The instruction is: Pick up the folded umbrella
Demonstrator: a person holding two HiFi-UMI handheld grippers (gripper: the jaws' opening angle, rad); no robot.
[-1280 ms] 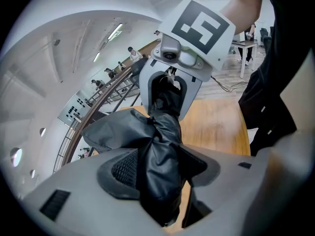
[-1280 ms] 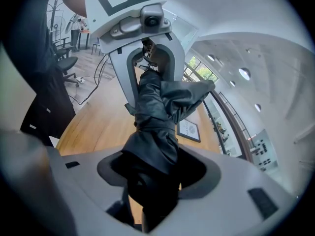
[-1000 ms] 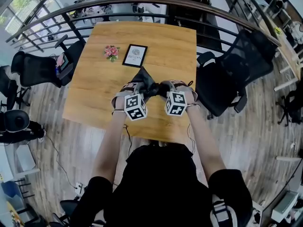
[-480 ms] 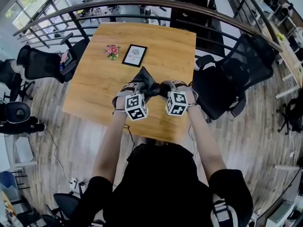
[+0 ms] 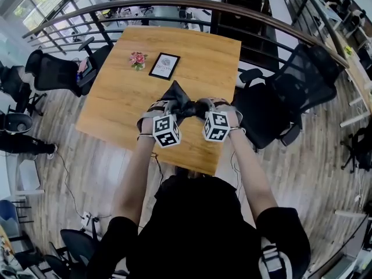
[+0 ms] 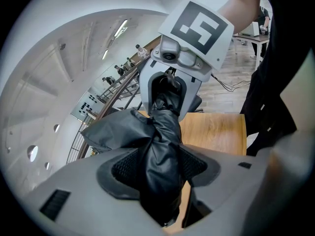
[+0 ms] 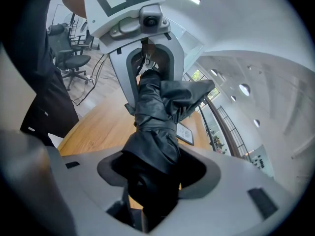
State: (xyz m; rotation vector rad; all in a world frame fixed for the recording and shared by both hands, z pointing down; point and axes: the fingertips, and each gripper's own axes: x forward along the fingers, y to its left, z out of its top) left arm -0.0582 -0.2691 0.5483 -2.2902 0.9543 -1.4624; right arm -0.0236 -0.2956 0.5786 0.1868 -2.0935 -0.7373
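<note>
The folded black umbrella (image 5: 181, 103) hangs level above the wooden table (image 5: 116, 97), held at both ends. My left gripper (image 5: 167, 110) is shut on one end, the fabric bunched between its pads (image 6: 125, 168). My right gripper (image 5: 203, 108) is shut on the other end, where the dark fabric fills the gap between its jaws. In the left gripper view the umbrella (image 6: 165, 132) runs away to the right gripper (image 6: 170, 85) opposite. The right gripper view has the umbrella (image 7: 155, 117) reaching to the left gripper (image 7: 147, 65), a loose flap sticking out sideways.
A framed card (image 5: 164, 65) and a small pink flower posy (image 5: 138, 58) lie at the table's far side. Black office chairs stand to the right (image 5: 290, 92) and left (image 5: 55, 74). A curved railing (image 5: 192, 4) runs behind the table.
Both grippers keep their hold on the umbrella and have drifted slightly toward the table's near edge and a little higher. The head view has shifted a bit.
</note>
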